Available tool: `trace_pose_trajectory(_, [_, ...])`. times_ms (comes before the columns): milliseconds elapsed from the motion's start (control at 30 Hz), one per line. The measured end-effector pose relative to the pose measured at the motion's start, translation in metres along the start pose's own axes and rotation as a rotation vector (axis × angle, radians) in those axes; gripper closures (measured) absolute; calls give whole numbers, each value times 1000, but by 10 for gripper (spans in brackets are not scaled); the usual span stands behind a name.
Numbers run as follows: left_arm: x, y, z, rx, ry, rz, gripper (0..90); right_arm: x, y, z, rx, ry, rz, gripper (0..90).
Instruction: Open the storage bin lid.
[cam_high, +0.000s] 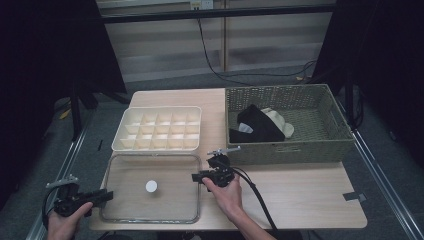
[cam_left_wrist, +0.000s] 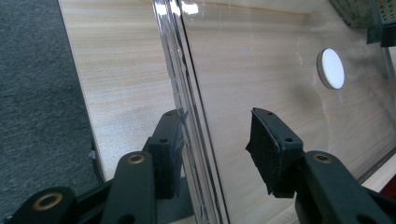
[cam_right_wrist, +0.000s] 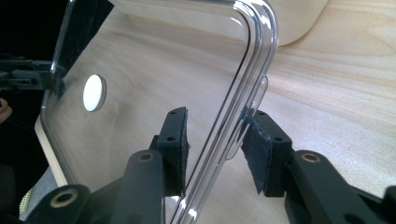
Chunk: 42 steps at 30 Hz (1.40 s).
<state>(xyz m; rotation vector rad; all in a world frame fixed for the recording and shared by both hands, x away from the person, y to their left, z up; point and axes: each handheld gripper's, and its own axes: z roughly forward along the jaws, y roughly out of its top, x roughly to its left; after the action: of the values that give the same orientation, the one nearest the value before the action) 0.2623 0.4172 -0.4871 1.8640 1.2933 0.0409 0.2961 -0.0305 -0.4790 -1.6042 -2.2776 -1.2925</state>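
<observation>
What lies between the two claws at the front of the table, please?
The clear lid with a white round disc at its middle spans from the left claw to the right claw, as the high view shows.

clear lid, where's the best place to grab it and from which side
Take the clear lid by its raised rim on the two short ends, one tongs from each side, coming in level with the table. It lies flat and wide, and only the thin rim gives a lip to pinch. The left tongs and right tongs already straddle those rims, open.
</observation>
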Motion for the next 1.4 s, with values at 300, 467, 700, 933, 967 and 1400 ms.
trace_pose_trajectory(300, [4, -2, 4, 6, 15, -14, 543, -4, -3, 10, 16, -22, 7, 577])
trace_pose_trajectory(467, [6, -2, 6, 18, 28, -17, 545, -4, -4, 14, 29, -35, 2, 572])
trace_pose_trajectory(700, [8, 0, 10, 7, 30, -26, 545, -5, -4, 16, 35, -43, 5, 558])
trace_pose_trajectory(933, [10, 4, 13, 13, 29, -26, 535, -5, -4, 17, 38, -59, -17, 542])
trace_pose_trajectory(967, [10, 4, 13, 13, 28, -26, 535, -5, -4, 17, 39, -64, -18, 537])
trace_pose_trajectory(1400, [9, 8, 18, 6, 31, -33, 514, -7, -4, 18, 39, -82, -36, 538])
